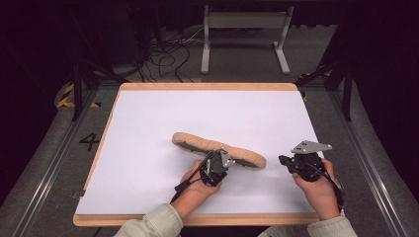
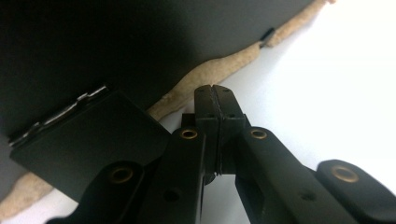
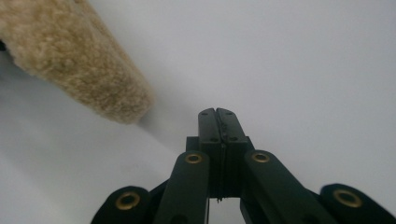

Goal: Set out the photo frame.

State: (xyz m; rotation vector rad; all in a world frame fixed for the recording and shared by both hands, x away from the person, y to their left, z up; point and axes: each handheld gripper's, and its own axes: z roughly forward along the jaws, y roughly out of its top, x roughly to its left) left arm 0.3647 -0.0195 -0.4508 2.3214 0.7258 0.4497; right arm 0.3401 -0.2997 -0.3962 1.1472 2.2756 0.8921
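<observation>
Near the front edge of the white worktop lies a long fuzzy tan pad. The left gripper touches it, fingers pressed together. The right gripper rests just beside its end, fingers pressed together too.

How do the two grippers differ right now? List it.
1. The left gripper sits right at the fleecy tan pad; the right gripper is apart from its end.
2. The left gripper faces its dark underside; the right gripper faces bare white board.
Shared: both have fingers shut, empty.
</observation>
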